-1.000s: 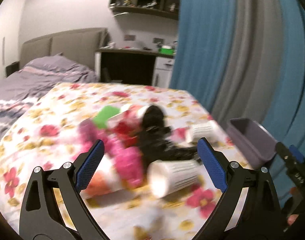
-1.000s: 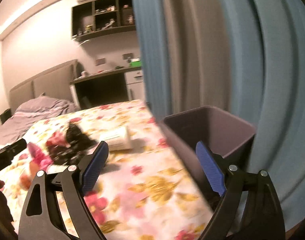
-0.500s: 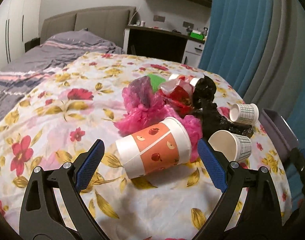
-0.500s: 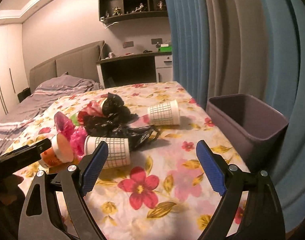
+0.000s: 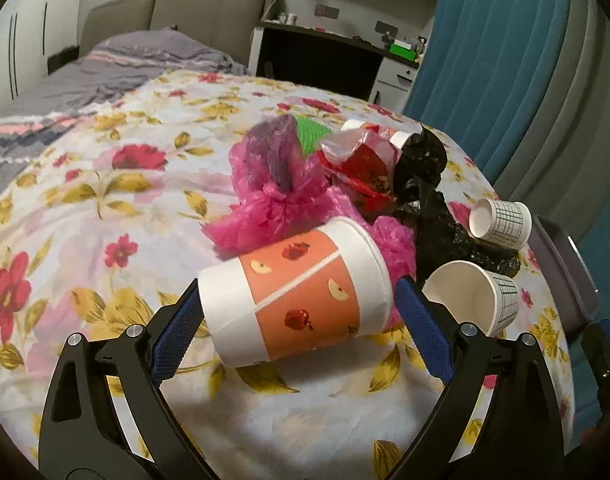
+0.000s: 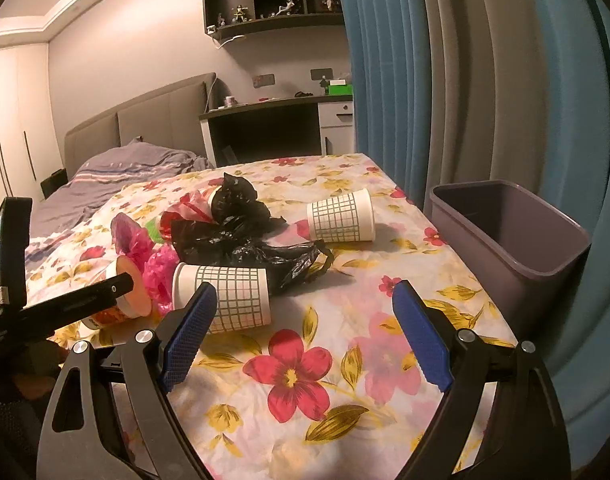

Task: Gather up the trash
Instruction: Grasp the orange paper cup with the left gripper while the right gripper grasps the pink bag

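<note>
An orange-and-white paper cup (image 5: pixel 301 292) printed with apples lies on its side on the floral tablecloth. My left gripper (image 5: pixel 297 292) is open, its blue fingertips on either side of the cup, which rests on the cloth. Behind it sit a pink plastic bag (image 5: pixel 273 188), a red wrapper (image 5: pixel 361 160), a black plastic bag (image 5: pixel 425 168) and two grid-pattern paper cups (image 5: pixel 501 224) (image 5: pixel 473 296). My right gripper (image 6: pixel 305 292) is open and empty above the cloth. Its left fingertip is next to the nearer grid cup (image 6: pixel 225 296). The far grid cup (image 6: pixel 341 216) lies beyond the black bag (image 6: pixel 233 224).
A purple bin (image 6: pixel 505 232) stands open at the table's right edge, in front of the blue-and-grey curtains (image 6: pixel 465 80). The floral tablecloth (image 6: pixel 297 380) is bare near me. A bed (image 5: pixel 125 68) and a desk (image 6: pixel 273 120) lie behind the table.
My left gripper has come down and closer to the trash pile, so the orange cup now lies between its fingertips. The right view swung from the bin to the pile, then held.
</note>
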